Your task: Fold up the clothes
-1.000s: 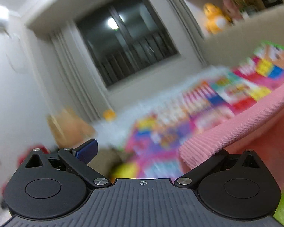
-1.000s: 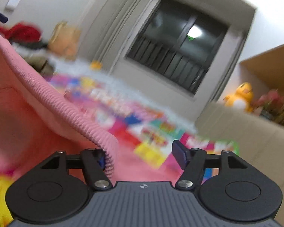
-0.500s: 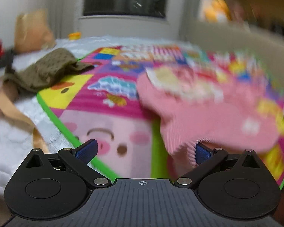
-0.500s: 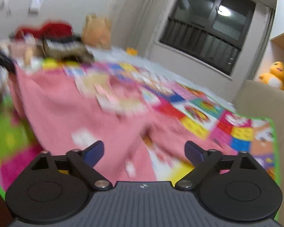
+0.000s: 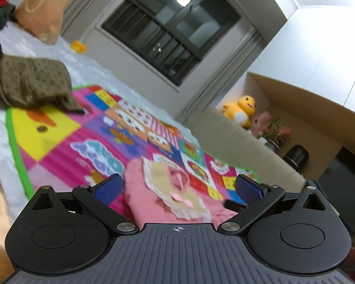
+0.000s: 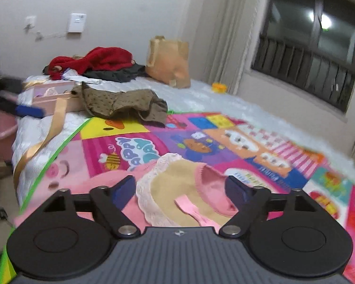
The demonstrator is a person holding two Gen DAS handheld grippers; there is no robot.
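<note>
I am hovering both my left fingers (image 5: 177, 188) and right fingers (image 6: 181, 188), released and empty, just above the pink knitted lace-collared sweater (image 6: 177, 189) lying on the colourful play mat (image 6: 196, 139), its collar facing me.

A pink knit garment (image 6: 120, 179) lies spread on a colourful patchwork mat (image 6: 248, 142), collar end toward the viewer at 6 o'clock in the right wrist view. Its wide cream collar (image 6: 172, 184) has a lacy white edge, and a pale pink bow (image 6: 191, 209) sits at the neck. An olive dotted garment (image 6: 120, 105) lies crumpled at the mat's far corner, at 11 o'clock.
</note>
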